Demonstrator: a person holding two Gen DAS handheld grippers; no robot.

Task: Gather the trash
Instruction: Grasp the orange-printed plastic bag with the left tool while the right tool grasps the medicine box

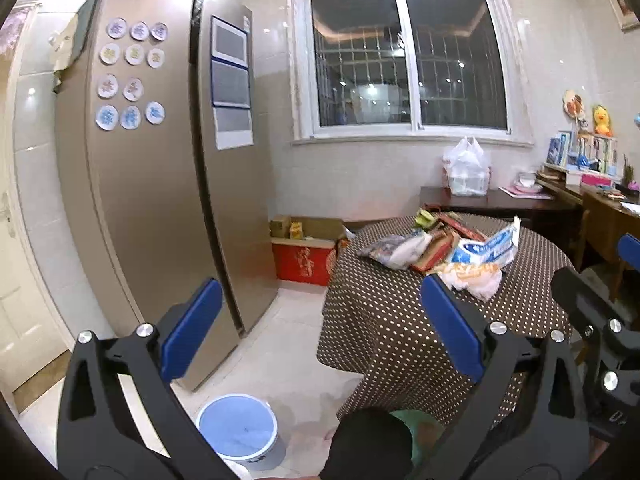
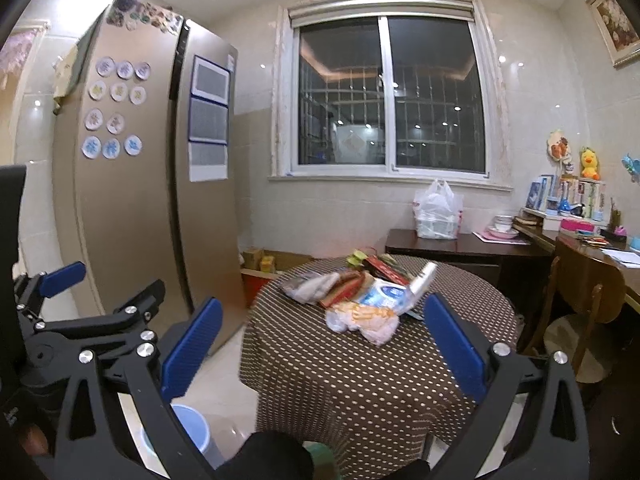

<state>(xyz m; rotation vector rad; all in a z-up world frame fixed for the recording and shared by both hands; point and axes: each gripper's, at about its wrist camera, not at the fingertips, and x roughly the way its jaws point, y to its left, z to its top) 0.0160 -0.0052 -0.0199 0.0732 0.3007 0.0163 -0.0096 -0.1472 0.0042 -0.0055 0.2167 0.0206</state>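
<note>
Your left gripper [image 1: 320, 324] is spread wide, its blue pads [image 1: 452, 324] well apart and holding nothing, touching nothing; your right gripper [image 2: 324, 344] stands just as wide, also empty, raised in the air short of the table; in the left wrist view you can see the right gripper's black frame at the right edge, and in the right wrist view the left gripper shows at the left edge with one blue pad.

The trash [image 2: 360, 296] lies in a loose heap on the round table [image 2: 360, 380], toward its far side: a crumpled clear bag with orange print [image 2: 368, 318] nearest you, a blue and white wrapper [image 2: 390, 294] touching it behind, a grey plastic bag [image 2: 310, 286] to the left, and red and brown flat cartons [image 2: 348, 288] between them; none of it is in either claw.

A blue-lined waste bin [image 1: 240, 430] stands on the pale tiled floor to the left of the table, near the foot of the tall bronze fridge [image 1: 160, 184]; a dark knee [image 1: 372, 444] sits low in the frame between you and the table's near edge; red and cardboard boxes [image 1: 304, 256] sit on the floor by the wall.

The table wears a brown cloth with pale dots; behind it a dark sideboard [image 2: 460, 248] carries a white plastic bag [image 2: 438, 212]; a barred window [image 2: 392, 96] fills the back wall; a wooden chair [image 2: 580, 304] stands on the right.
</note>
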